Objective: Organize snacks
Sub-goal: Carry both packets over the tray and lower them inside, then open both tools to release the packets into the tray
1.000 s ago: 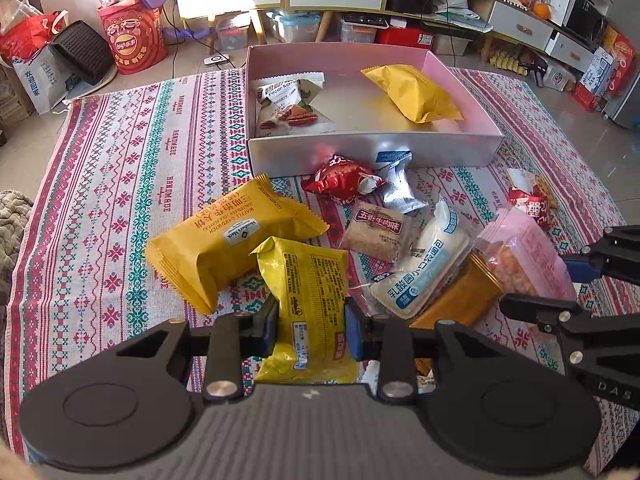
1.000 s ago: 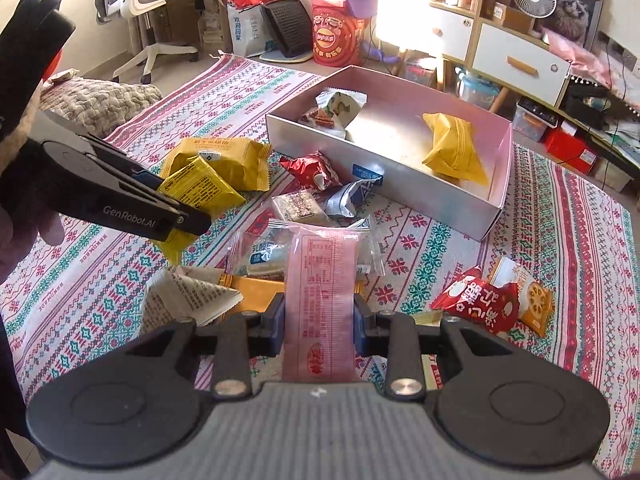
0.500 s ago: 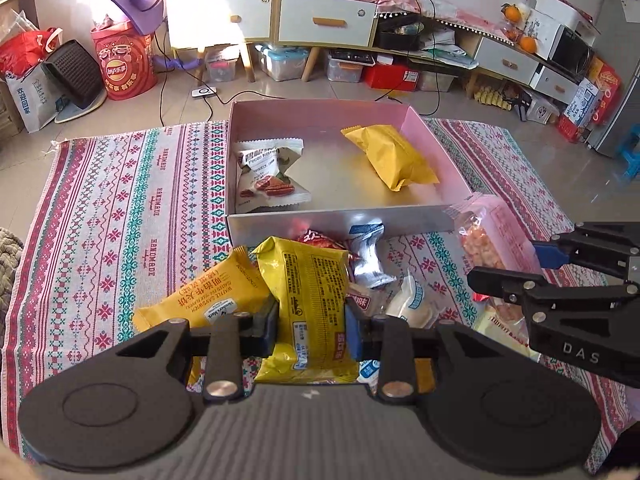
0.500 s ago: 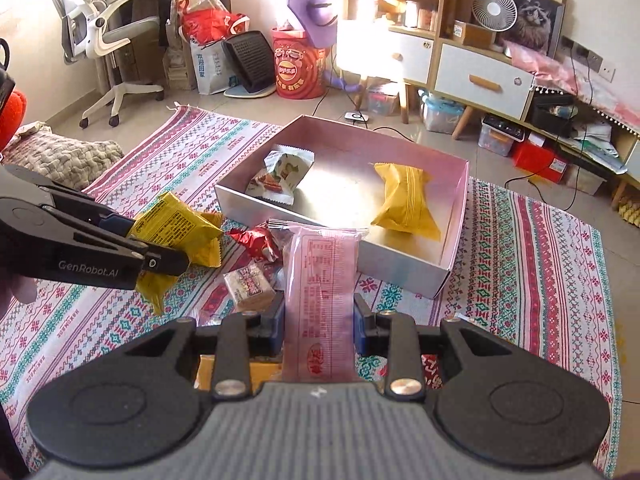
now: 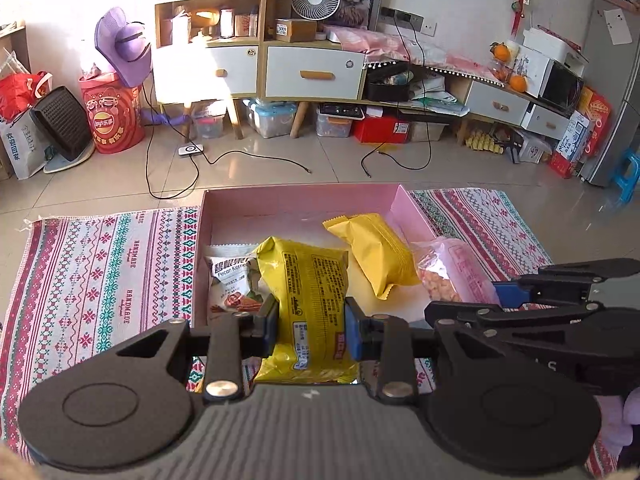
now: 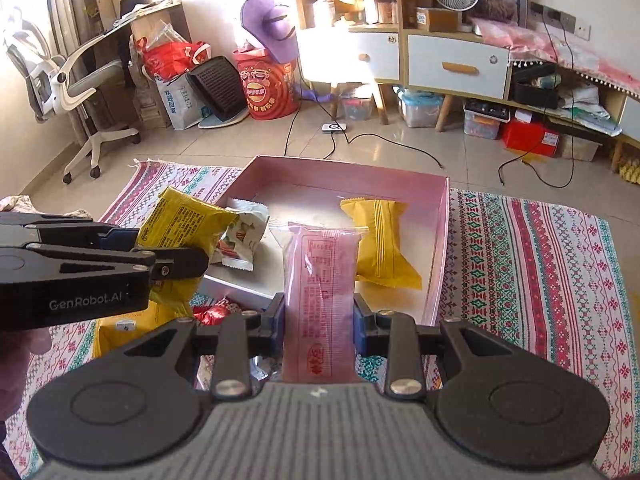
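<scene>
Carrying two snacks above the near edge of the pink box [image 5: 304, 196], presumably for dropping beside the orange packet [image 5: 370, 254] and pecan packet [image 5: 232, 286] already inside. Left tool [image 5: 310, 326] clamping narrowly on the yellow packet [image 5: 308, 300]; right tool [image 6: 318, 328] squeezing the pink packet [image 6: 320, 280], both hanging over the rug [image 6: 540, 264].

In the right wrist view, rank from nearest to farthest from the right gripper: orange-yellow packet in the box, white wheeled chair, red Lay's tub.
1. orange-yellow packet, inside the pink box, just ahead of the right gripper.
2. white wheeled chair, far left.
3. red Lay's tub, back centre-left.
</scene>
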{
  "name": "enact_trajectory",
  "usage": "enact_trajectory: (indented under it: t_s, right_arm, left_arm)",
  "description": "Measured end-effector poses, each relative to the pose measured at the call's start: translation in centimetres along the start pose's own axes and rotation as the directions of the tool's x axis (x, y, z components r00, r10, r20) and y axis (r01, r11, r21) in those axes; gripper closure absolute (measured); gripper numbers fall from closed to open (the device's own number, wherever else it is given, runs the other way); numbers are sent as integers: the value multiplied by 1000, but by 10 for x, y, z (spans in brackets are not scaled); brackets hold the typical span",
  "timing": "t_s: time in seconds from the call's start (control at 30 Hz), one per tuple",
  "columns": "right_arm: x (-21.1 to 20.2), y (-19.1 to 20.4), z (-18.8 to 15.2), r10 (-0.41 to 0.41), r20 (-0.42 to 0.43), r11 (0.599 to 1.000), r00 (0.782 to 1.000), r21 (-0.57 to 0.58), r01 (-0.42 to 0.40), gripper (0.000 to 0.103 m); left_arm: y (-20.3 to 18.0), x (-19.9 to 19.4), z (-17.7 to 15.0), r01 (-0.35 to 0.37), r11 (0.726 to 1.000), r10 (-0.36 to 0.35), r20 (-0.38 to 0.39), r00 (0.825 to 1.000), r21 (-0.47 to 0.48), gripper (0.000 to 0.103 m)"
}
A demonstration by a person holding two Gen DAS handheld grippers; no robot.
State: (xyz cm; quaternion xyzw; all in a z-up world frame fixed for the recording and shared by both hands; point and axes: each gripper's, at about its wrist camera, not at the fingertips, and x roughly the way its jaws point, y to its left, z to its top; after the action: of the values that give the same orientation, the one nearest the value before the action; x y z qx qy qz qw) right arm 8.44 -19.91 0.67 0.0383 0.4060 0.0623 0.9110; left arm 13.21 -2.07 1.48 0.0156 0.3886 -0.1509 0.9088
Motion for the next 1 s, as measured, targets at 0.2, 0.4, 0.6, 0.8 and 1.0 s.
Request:
enact_trajectory:
  t_s: [0.2, 0.4, 0.6, 0.8, 1.0]
  right_arm:
    - [21, -14, 19, -33, -11, 999, 999, 25, 34, 74]
    - [44, -25, 33, -119, -29, 993, 992, 3, 119, 74]
    - [70, -34, 42, -160, -65, 987, 985, 0, 160, 74]
    - [81, -39, 51, -162, -62, 987, 985, 5, 162, 74]
    - [83, -31, 51, -78, -78, 997, 994, 5, 79, 74]
  left_arm:
    - [-5, 31, 10, -9, 1000, 9, -18, 1000, 7, 64]
    - [-9, 59, 19, -32, 999, 33, -26, 999, 31, 64]
    - [-5, 81, 23, -32, 999, 32, -43, 999, 4, 64]
    - [0, 94, 26, -32, 999, 30, -59, 998, -30, 64]
    - [-1, 94, 26, -39, 999, 38, -65, 997, -11, 64]
